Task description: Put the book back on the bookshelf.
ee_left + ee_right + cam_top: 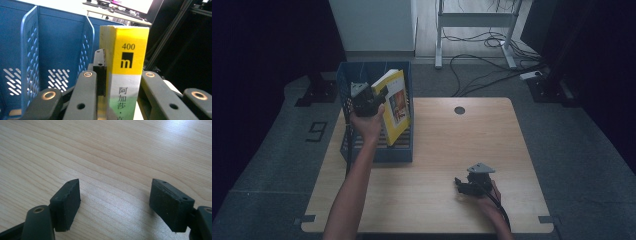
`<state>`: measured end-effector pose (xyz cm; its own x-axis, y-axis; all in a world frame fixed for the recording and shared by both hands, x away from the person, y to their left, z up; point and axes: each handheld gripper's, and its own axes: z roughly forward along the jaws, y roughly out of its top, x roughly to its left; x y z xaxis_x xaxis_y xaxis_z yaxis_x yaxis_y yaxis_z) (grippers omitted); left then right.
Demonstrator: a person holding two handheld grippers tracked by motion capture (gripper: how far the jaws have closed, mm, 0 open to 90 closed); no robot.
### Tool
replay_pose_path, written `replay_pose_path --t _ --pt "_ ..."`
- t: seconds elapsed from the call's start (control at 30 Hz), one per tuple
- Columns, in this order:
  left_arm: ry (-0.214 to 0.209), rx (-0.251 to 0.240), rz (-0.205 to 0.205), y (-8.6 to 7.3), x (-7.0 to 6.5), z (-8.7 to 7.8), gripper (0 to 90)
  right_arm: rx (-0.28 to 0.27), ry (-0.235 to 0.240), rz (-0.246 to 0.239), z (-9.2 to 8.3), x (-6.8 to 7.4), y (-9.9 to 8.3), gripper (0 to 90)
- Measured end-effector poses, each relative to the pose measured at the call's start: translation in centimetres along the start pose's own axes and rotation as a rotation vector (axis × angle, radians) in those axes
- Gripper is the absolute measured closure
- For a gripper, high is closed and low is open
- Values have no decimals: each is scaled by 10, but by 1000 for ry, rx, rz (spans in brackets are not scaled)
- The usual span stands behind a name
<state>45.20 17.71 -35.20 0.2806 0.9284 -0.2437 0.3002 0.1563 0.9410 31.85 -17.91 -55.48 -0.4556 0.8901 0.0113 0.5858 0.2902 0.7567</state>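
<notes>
The yellow book (127, 72) is clamped by the left gripper (371, 101) over the blue file rack (377, 152). The right gripper (115, 205) is held wide, empty, above the table (112, 152).

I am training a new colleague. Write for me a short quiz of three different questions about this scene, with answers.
1. True or false: the left gripper grips the book.
2. The right gripper is: A) open over bare table, B) shut on a pen, C) inside the rack.
3. Fill in: the book is held over the blue ____.

Key: 1 true; 2 A; 3 rack.
</notes>
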Motion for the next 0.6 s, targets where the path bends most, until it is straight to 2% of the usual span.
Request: replay_pose_path --t 0.17,0.43,0.6 --pt "27 -2 29 -3 -4 8 756 0 -1 -1 0 0 0 240" --pt "39 -1 32 -8 -7 18 756 1 0 -2 0 0 0 240" --pt "45 22 41 -14 -7 27 755 2 0 0 0 0 0 240"
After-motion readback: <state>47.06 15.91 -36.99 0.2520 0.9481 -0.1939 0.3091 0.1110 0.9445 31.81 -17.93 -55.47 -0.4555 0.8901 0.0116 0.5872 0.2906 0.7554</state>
